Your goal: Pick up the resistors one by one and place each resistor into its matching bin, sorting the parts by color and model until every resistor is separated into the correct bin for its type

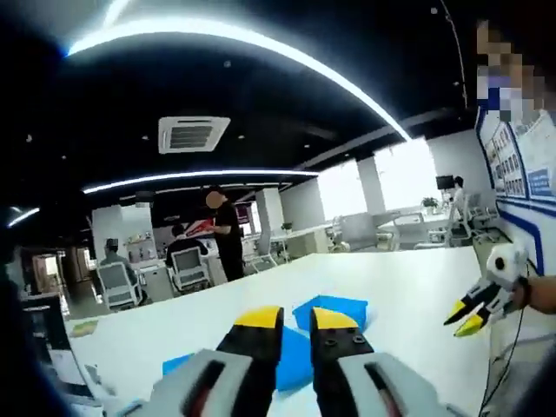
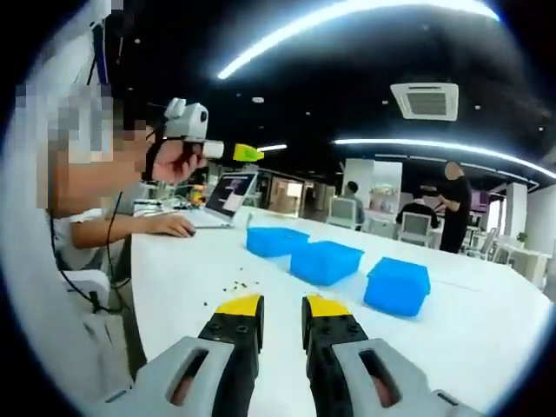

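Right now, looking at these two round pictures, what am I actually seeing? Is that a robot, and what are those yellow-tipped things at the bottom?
No robot here: a person holds a two-jaw tool in each hand, and a small fisheye camera rides on each tool. One picture is the left gripper view, the other the right gripper view. The yellow-tipped black prongs rising from the bottom are each tool's own jaws: the left gripper and the right gripper. Both stand slightly apart and hold nothing. They hover above a white table in an open office. On it sit three blue bins, and near them a scatter of tiny dark specks, probably the resistors to be sorted, though they are too small to tell. Beyond the bins, a laptop stands open.
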